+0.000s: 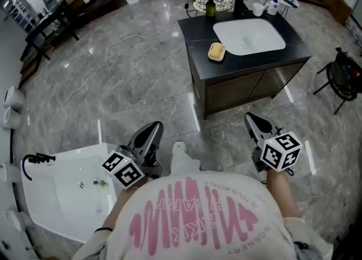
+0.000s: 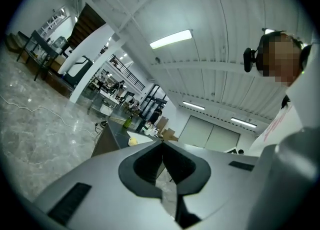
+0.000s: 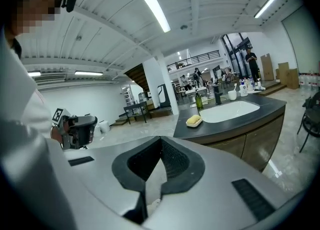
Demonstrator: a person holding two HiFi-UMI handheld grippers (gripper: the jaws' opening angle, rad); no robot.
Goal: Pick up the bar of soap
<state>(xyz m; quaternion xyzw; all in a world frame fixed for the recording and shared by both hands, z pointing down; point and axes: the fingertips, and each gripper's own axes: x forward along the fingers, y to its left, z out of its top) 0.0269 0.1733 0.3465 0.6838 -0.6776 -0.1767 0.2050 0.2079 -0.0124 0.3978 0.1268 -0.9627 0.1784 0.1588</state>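
Observation:
The yellow bar of soap [image 1: 216, 51] lies in a small dish on the dark counter [image 1: 249, 61], just left of the white sink [image 1: 249, 37]. The same soap [image 3: 194, 120] shows in the right gripper view, and small and far off as the soap [image 2: 132, 141] in the left gripper view. My left gripper [image 1: 153, 130] and right gripper [image 1: 253, 121] are held low in front of the person's body, well short of the counter. Both point toward it. The left gripper [image 2: 162, 145] and right gripper [image 3: 161, 141] each have their jaws closed together with nothing between them.
A green bottle [image 1: 210, 7], a wire basket [image 1: 218, 0], a black faucet [image 1: 240, 3] and a white cup [image 1: 258, 9] stand at the counter's far side. A black chair [image 1: 345, 78] is at the right. A white basin [image 1: 68, 191] lies on the floor at the left; a cable [image 1: 113, 50] trails across the tiles.

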